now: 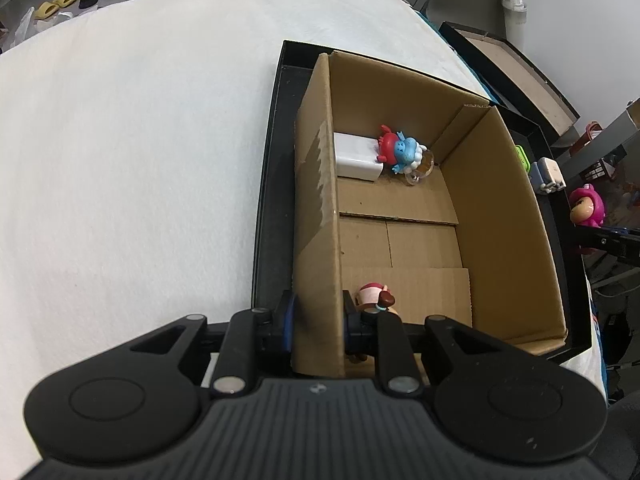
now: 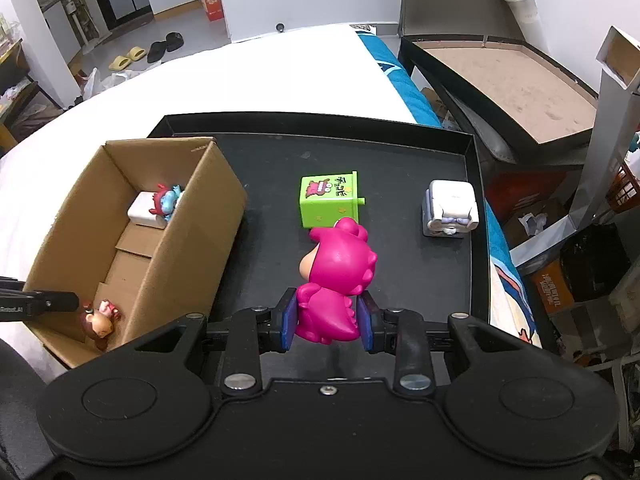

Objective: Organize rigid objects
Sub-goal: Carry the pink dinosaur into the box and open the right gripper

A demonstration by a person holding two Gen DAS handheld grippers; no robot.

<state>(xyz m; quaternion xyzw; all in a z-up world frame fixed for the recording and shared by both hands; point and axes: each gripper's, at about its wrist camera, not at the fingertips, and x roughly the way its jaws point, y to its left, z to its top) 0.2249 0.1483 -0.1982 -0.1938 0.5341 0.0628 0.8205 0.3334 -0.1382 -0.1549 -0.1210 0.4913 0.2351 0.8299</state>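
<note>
My right gripper point(image 2: 327, 318) is shut on a magenta dinosaur figure point(image 2: 334, 280), held over the black tray point(image 2: 400, 292); the figure also shows in the left wrist view point(image 1: 585, 206). A green box toy point(image 2: 329, 200) and a white cube toy point(image 2: 450, 209) stand on the tray. My left gripper point(image 1: 319, 316) is shut on the left wall of the cardboard box point(image 1: 316, 208). Inside the box lie a white block point(image 1: 357, 156), a red and blue figure point(image 1: 400, 150) and a small pink-capped doll point(image 1: 376, 298).
The tray sits on a white bed point(image 1: 140, 140). A second open dark box point(image 2: 512, 80) stands to the right past a blue cloth point(image 2: 404, 84). Clutter and a tall grey box point(image 2: 604, 128) fill the far right. Shoes point(image 2: 148, 53) lie on the floor beyond.
</note>
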